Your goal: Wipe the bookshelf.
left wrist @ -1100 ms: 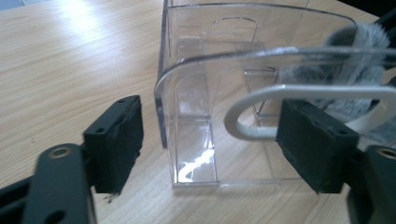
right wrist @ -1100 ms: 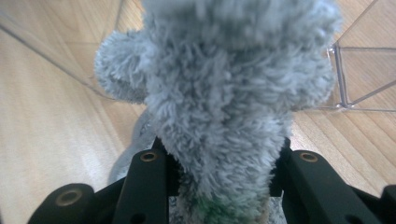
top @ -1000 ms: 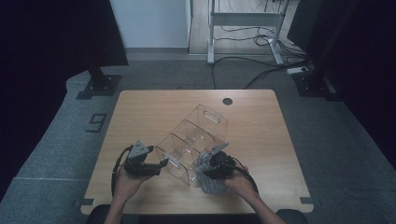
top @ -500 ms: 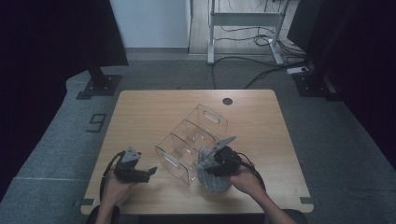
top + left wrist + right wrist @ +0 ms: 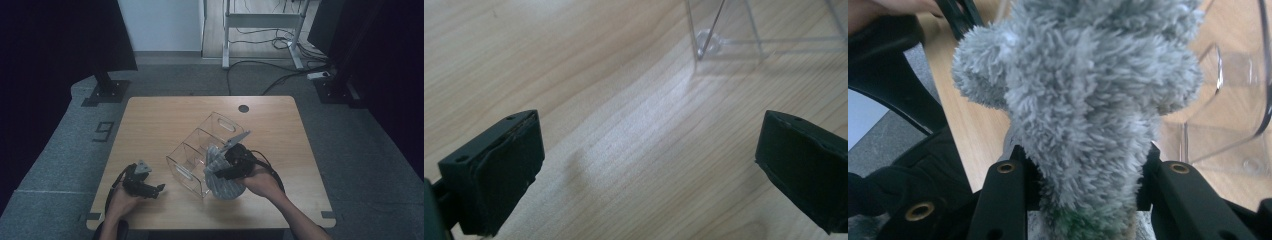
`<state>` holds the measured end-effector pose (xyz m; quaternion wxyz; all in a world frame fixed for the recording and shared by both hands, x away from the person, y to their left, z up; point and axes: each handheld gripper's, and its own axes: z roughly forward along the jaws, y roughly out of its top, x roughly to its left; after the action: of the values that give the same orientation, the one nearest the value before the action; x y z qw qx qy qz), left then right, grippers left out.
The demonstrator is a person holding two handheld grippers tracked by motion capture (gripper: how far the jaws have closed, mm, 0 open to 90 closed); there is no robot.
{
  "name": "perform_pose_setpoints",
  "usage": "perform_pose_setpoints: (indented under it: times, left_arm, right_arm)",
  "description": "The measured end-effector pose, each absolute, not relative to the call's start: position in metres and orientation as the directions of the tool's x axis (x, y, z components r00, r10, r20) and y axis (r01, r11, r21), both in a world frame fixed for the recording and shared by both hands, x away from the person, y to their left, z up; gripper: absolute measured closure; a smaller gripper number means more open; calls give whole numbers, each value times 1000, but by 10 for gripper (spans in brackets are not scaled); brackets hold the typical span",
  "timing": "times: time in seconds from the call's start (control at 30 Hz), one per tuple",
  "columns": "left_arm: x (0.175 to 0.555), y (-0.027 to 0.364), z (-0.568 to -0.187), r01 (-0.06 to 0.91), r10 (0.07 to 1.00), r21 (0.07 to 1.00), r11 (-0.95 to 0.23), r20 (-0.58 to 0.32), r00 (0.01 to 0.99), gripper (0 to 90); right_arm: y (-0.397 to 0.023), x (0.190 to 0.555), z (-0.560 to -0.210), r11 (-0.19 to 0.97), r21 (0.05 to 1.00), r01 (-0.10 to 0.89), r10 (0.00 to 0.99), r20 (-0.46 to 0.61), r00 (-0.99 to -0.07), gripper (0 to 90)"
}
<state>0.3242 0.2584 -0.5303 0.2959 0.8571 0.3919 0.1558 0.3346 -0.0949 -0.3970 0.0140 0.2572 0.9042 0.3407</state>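
Dark room with grey carpet; a wooden table (image 5: 165, 120) stands at centre, a white desk frame (image 5: 260, 20) and floor cables (image 5: 260, 80) behind it, and a black stand base (image 5: 105, 92) at the far left. A small dark hole (image 5: 243, 108) marks the far part of the tabletop.

On the table I see a clear box (image 5: 200, 150) with inner dividers, set askew, one handle cut-out in its far end wall and another in its near wall.

My right gripper (image 5: 220, 172) is raised just beside the box's near right corner. Its jaws are clamped on a grey fluffy cloth (image 5: 222, 177), partly closed, with the cloth bunched between the pads. In the right gripper view the cloth (image 5: 1083, 95) rises out of the jaws as a thick plush wad and bulges above them; a little green shows low in the pile. The box's curved clear wall (image 5: 1238, 100) lies just right of it. In the high view the cloth hangs below the gripper and reaches down toward the tabletop; whether it touches I cannot tell.

My left gripper (image 5: 159, 189) sits low near the table's front left, apart from the box. Its jaws have just been opening and now stand fully wide with nothing between them. In the left gripper view, bare wood (image 5: 624, 130) lies between the two pads, and the box's lower corner (image 5: 704, 45) is ahead.
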Motion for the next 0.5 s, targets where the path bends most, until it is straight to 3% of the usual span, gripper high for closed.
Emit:
perform_pose_setpoints:
  times: [0.5]
  left_arm:
    - [329,271,-543,614,769,606,-506,-5,639,0]
  right_arm:
    - [-48,361,-353,639,646,417,420,161,-893,617]
